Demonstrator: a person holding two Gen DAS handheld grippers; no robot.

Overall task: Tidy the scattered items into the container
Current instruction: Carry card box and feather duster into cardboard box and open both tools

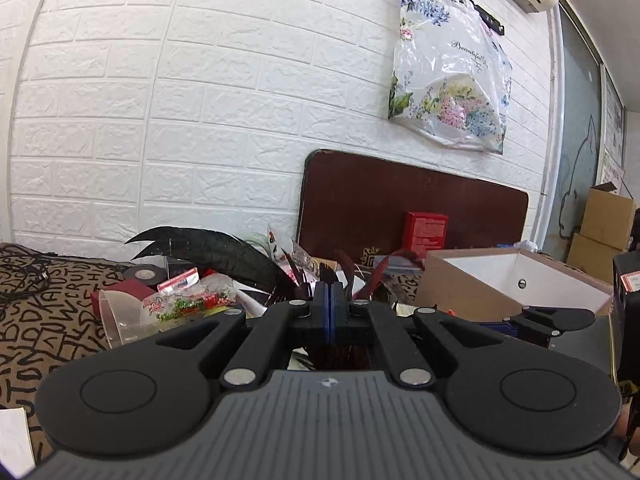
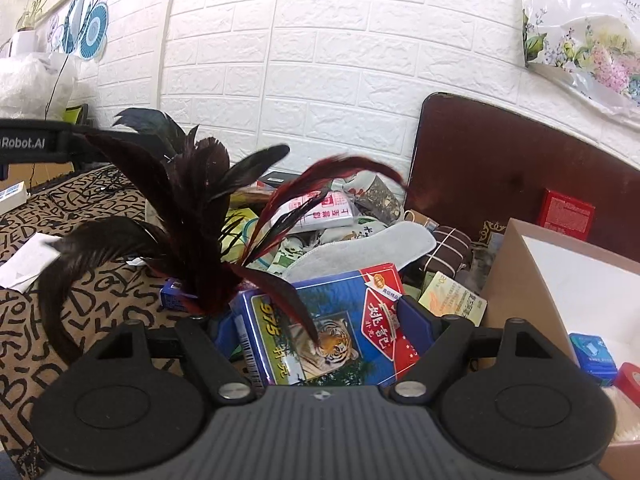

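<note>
My left gripper (image 1: pixel 330 288) is shut, and the dark red and black feathers of a shuttlecock (image 1: pixel 216 250) spread above and below its fingers. In the right wrist view the same shuttlecock (image 2: pixel 200 216) stands up just left of a blue playing card box (image 2: pixel 328 320) with a tiger picture. My right gripper (image 2: pixel 318 312) is shut on that box, a blue pad on each side. The container, a cardboard box with a white inside (image 2: pixel 580 280), is at the right, also seen in the left wrist view (image 1: pixel 520 276). It holds a small blue box (image 2: pixel 592 354).
A pile of clutter lies behind: a white packet (image 2: pixel 320 210), a grey insole (image 2: pixel 360 252), a clear cup (image 1: pixel 120 312). A red box (image 2: pixel 566 210) leans on a dark brown board (image 2: pixel 520 168). The table has a brown lettered cloth (image 2: pixel 80 300). The white brick wall is close.
</note>
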